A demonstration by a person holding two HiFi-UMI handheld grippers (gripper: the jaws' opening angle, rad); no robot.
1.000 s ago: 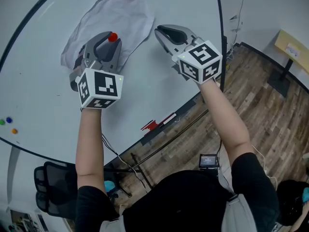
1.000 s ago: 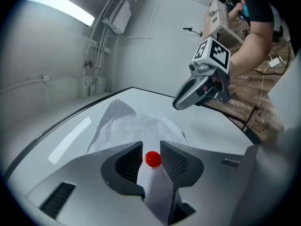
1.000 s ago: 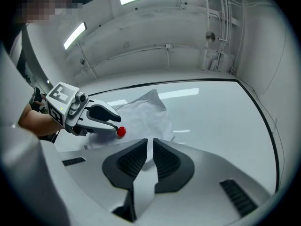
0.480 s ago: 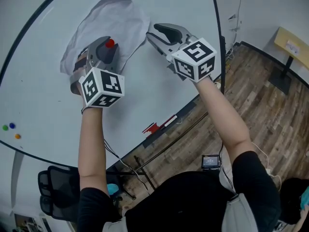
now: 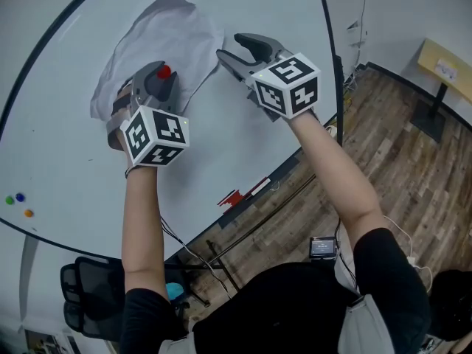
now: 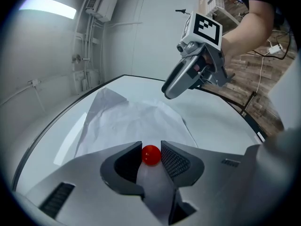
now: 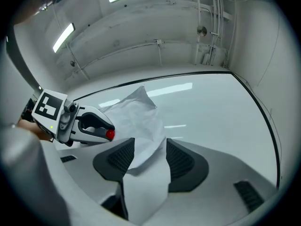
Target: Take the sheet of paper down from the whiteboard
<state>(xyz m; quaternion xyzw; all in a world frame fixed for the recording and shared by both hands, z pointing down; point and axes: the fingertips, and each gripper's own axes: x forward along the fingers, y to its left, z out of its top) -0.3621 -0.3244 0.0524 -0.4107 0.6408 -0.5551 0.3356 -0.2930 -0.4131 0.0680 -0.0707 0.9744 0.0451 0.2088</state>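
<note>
Sheet of paper (image 5: 173, 39), crumpled, lies on whiteboard (image 5: 66, 139) at 11 o'clock; left gripper (image 5: 158, 76) at its 6 o'clock, jaws just eased wider, pinches red magnet (image 6: 151, 155); right gripper (image 5: 236, 50) at 3 o'clock, jaws just opened, stands spread about its edge.

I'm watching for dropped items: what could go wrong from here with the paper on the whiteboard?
1. The right gripper has just been opening; the edge of the paper lies between its jaws, unclamped. If the red magnet comes off now, the paper may fall.
2. The left gripper, its jaws just eased open slightly, holds the round magnet only at its tips; it could slip out.
3. Pulling the paper while the magnet pins it may tear it.
</note>
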